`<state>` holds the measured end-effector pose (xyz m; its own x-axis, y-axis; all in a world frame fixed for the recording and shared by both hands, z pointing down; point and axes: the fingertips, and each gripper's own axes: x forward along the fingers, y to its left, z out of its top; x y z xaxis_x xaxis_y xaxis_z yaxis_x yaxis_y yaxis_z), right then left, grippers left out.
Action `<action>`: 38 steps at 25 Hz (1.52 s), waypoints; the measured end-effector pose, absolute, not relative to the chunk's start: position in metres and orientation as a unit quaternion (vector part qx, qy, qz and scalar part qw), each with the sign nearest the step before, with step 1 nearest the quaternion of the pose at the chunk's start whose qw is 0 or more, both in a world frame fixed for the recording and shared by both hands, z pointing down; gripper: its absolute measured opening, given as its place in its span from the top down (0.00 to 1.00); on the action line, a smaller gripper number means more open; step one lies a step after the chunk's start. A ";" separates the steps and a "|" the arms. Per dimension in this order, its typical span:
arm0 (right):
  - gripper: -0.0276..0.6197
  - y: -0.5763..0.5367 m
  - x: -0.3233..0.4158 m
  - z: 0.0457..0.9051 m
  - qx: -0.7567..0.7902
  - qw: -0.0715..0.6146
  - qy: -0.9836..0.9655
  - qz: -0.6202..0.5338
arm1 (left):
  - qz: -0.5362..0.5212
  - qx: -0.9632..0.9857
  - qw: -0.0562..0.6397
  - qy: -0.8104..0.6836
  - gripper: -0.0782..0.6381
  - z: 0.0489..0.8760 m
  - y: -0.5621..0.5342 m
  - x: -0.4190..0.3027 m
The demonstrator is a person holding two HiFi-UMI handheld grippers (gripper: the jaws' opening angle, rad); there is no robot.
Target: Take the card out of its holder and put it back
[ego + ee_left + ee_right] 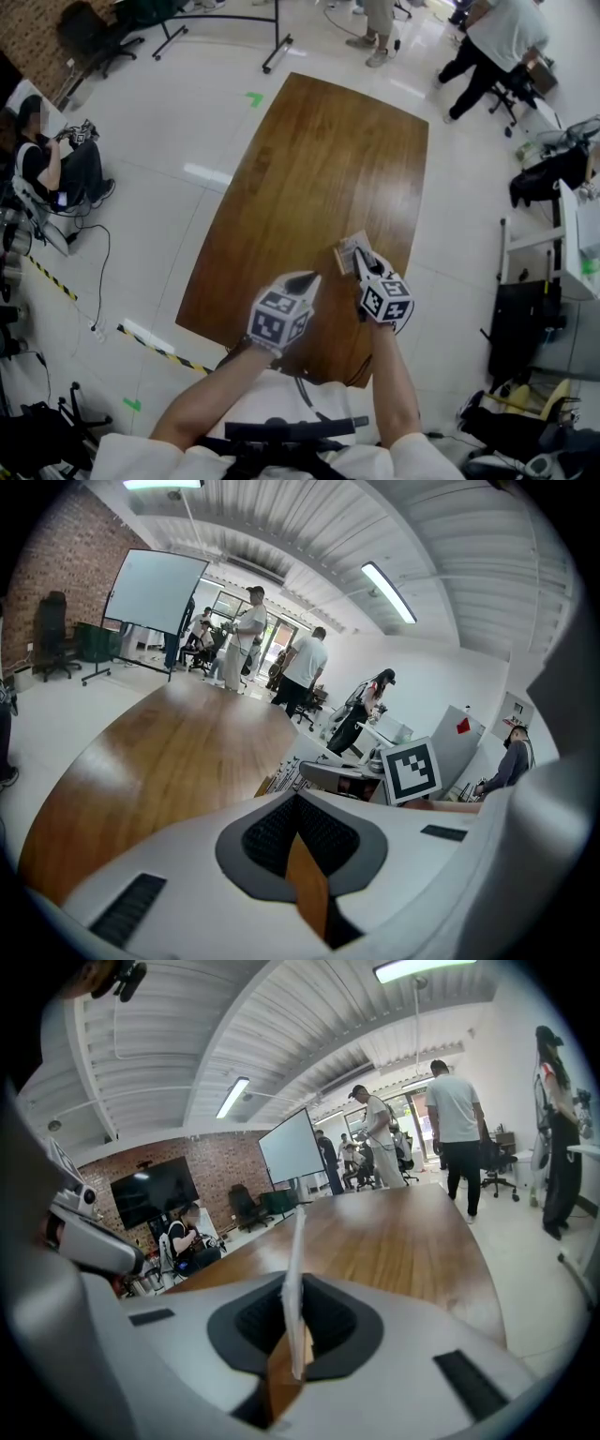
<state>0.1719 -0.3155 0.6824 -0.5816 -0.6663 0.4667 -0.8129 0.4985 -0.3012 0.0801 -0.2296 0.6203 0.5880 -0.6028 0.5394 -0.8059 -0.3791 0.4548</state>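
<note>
Right claw (293, 1290) clamped on the card (295, 1241); pads pinch it from both sides; card seen edge-on in the right gripper view, thin, white, upright, sticking out past the claw tips; head view shows the same card (351, 247) as a pale flat piece with a tan edge at the tip of the right claw, over the near right part of the desk (319, 150); cannot tell whether it touches the desk; cannot tell card from holder, reads as one flat piece.

Left claw (305, 279) together, nothing between the pads; only the brown of the desk shows through the gap under the tips in the left gripper view; it sits just beside the right claw, to its left, apart from it and from the card, over the near edge of the desk; both claws point away from the person and downward; marker cubes face up.

Desk is bare wood, long, glossy; a seated person (47, 159) at far left on the floor side; whiteboard (292, 1147) and standing people beyond the far end of the desk.
</note>
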 end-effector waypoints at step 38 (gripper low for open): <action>0.96 -0.144 0.162 0.471 0.592 0.014 -0.797 0.120 | 0.108 0.869 0.300 -0.377 0.90 0.549 -0.142 -0.002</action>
<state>0.1624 -0.1439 0.4712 -0.2984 -0.9402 0.1644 -0.9470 0.2701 -0.1741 -0.0022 -0.1415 0.5490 0.6919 -0.5915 0.4139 -0.7209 -0.5353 0.4401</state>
